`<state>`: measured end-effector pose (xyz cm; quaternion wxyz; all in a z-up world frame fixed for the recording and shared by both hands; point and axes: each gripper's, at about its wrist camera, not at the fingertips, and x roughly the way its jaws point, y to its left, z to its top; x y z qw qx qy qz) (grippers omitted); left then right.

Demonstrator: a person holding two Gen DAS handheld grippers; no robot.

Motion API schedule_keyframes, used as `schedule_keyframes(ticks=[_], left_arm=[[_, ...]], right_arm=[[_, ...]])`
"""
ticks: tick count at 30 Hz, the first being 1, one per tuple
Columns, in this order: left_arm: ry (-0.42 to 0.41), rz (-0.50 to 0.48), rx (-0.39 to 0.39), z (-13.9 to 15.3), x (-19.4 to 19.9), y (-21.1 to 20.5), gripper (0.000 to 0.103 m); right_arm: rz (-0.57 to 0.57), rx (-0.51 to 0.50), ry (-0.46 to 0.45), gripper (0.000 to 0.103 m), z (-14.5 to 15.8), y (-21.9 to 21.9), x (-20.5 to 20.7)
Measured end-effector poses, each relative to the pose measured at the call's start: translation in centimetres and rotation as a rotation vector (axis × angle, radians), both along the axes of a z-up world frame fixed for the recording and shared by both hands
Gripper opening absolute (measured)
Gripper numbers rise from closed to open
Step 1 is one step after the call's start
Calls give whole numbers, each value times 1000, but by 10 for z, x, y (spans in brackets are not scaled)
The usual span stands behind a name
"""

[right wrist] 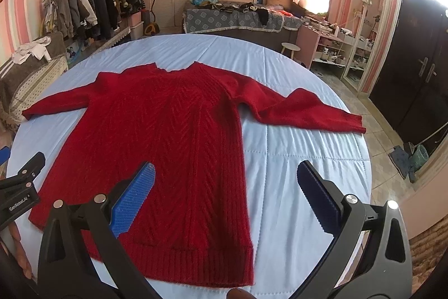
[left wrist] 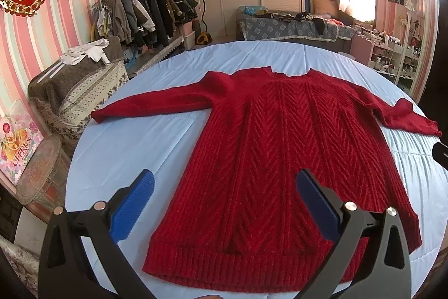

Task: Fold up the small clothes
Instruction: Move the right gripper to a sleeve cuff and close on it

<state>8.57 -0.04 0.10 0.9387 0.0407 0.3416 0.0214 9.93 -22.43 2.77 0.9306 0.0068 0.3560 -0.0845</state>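
Your left tongs (left wrist: 224,203) are spread wide and pinch nothing; their blue pads (left wrist: 134,206) hang above the lower part of the red sweater (left wrist: 274,159), one pad over the light blue quilt (left wrist: 134,142) at 7 o'clock, the other over the knit at 5 o'clock. Your right tongs (right wrist: 225,198) are likewise spread and hold nothing, with one pad over the sweater's lower body and the other over bare quilt at 4 o'clock.

In the left wrist view the sweater lies flat, chevron knit up, neck toward 12 o'clock and ribbed hem toward 6 o'clock. Both sleeves stretch outward, one cuff at 9 o'clock, the other at 3 o'clock with a bend near the elbow. From the right wrist view the sweater (right wrist: 168,136) sits left of centre on the quilt (right wrist: 302,147), and your left tongs (right wrist: 19,187) show at the 9 o'clock edge, beside the sweater's side.

Beyond the quilt you see a clothes rack (left wrist: 145,13) at 10 o'clock, a cluttered sofa (left wrist: 291,27) at 1 o'clock, and a small white stool (right wrist: 290,48) on the floor.
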Motion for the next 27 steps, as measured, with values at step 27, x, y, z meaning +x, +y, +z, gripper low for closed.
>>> schedule_keyframes(ticks=[27], left_arm=[[26, -85, 6, -10, 90, -106, 102]], right_arm=[[-311, 173, 290, 88, -74, -325, 128]])
